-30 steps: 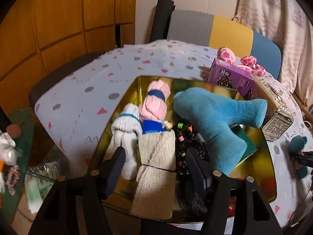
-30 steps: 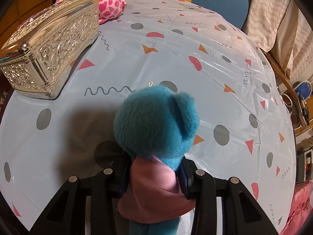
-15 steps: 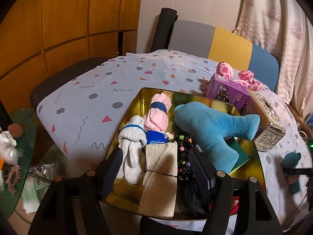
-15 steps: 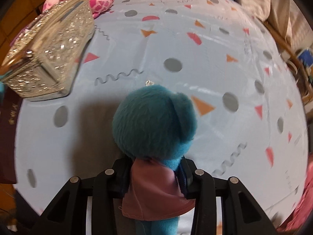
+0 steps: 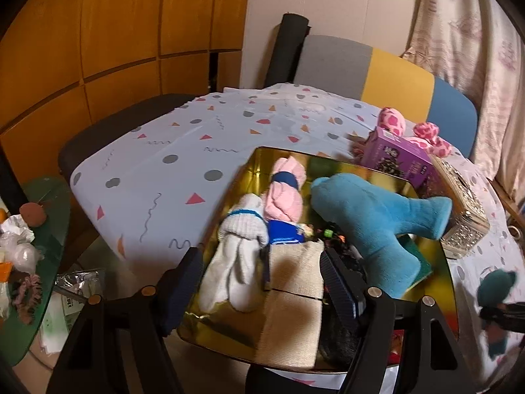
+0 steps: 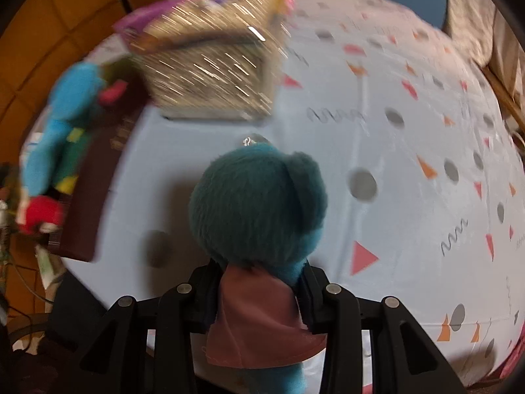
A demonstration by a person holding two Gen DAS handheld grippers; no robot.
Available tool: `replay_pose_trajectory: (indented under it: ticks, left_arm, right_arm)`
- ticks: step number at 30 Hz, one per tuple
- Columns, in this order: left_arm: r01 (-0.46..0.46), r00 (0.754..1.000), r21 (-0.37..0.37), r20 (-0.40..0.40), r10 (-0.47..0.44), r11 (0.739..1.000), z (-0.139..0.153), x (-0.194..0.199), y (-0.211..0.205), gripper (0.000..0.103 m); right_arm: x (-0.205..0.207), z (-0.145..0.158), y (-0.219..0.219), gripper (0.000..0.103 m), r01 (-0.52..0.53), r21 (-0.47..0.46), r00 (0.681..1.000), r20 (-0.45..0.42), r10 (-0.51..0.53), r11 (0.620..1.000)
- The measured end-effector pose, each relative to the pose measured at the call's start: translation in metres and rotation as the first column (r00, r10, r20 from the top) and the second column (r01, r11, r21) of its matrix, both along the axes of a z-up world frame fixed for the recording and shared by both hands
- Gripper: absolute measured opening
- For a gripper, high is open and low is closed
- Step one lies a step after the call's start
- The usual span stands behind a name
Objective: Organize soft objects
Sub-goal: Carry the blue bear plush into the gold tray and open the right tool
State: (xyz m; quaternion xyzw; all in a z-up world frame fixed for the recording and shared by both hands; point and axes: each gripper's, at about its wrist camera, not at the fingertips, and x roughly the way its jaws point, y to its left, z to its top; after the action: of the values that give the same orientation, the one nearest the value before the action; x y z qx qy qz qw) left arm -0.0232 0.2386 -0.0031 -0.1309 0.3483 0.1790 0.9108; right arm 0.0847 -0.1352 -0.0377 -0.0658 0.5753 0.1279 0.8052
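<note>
My right gripper (image 6: pixel 259 292) is shut on a teal plush bear (image 6: pixel 259 197) in a mauve cape, held above the patterned tablecloth; the bear also shows at the right edge of the left wrist view (image 5: pixel 497 284). My left gripper (image 5: pixel 262 279) is open and empty above the near end of a gold tray (image 5: pixel 446 275). In the tray lie white socks (image 5: pixel 236 256), a pink sock roll (image 5: pixel 283 197), a beige folded cloth (image 5: pixel 292 295), a large blue plush (image 5: pixel 374 220) and dark hair ties (image 5: pixel 338 239).
A silver ornate box (image 5: pixel 462 210), a purple box (image 5: pixel 398 159) and a pink spotted plush (image 5: pixel 393 121) stand behind the tray. A chair (image 5: pixel 387 69) is at the far table edge. A green side table (image 5: pixel 29 256) with clutter is at the left.
My right gripper has swung left with the bear, so the silver box and tray come into its view, blurred. My left gripper has drawn back and up from the tray.
</note>
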Motion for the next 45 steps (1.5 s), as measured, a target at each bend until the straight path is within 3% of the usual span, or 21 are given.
replay_pose_trajectory:
  ticks: [5,8,13,16,20,21,26,29,31,35,39,45]
  left_arm:
    - [-0.021,1.0,0.003,0.007,0.021,1.0,0.002,-0.002,0.006,0.076]
    - [-0.025,1.0,0.006,0.01,0.025,1.0,0.004,-0.004,0.008,0.082]
    - [-0.047,0.999,0.001,0.023,0.046,0.999,0.008,-0.011,0.015,0.083]
    - [-0.077,0.997,-0.006,0.03,0.077,0.997,0.009,-0.016,0.023,0.083]
    - [-0.116,0.993,-0.014,0.035,0.116,0.993,0.01,-0.023,0.035,0.084]
    - [-0.123,0.992,-0.016,0.033,0.124,0.992,0.009,-0.024,0.037,0.084]
    - [-0.145,0.989,-0.04,0.016,0.145,0.989,0.002,-0.026,0.047,0.084]
    - [-0.14,0.99,-0.047,0.009,0.141,0.989,0.0,-0.025,0.047,0.084]
    - [-0.138,0.99,-0.049,0.005,0.138,0.989,-0.001,-0.024,0.047,0.084]
    - [-0.139,0.99,-0.055,-0.004,0.139,0.989,-0.004,-0.023,0.046,0.085]
    - [-0.14,0.99,-0.053,-0.002,0.14,0.989,-0.003,-0.023,0.046,0.086]
    - [-0.137,0.991,-0.046,0.004,0.137,0.99,0.0,-0.023,0.043,0.088]
  right_arm:
    - [-0.007,0.055,0.051,0.039,-0.136,0.087,0.984,0.128,0.125,0.987]
    - [-0.005,0.074,0.092,0.039,-0.231,0.122,0.963,0.171,0.209,0.965]
    - [0.016,0.1,0.165,0.039,-0.349,0.196,0.926,0.225,0.305,0.916]
    - [0.029,0.108,0.201,0.039,-0.353,0.257,0.926,0.234,0.297,0.9]
    - [0.043,0.089,0.243,0.039,-0.316,0.332,0.947,0.169,0.274,0.889]
    - [0.047,0.08,0.25,0.039,-0.352,0.356,0.935,0.168,0.312,0.865]
    - [0.062,0.022,0.302,0.041,-0.358,0.258,0.933,0.064,0.354,0.897]
    - [0.067,-0.006,0.315,0.043,-0.398,0.165,0.917,0.067,0.393,0.902]
    - [0.062,-0.006,0.32,0.046,-0.421,0.118,0.905,0.115,0.409,0.899]
    - [0.058,0.0,0.32,0.052,-0.441,0.117,0.896,0.115,0.429,0.89]
    - [0.058,0.008,0.315,0.075,-0.444,0.179,0.895,0.141,0.424,0.878]
    - [0.05,0.025,0.301,0.077,-0.44,0.18,0.89,0.22,0.4,0.88]
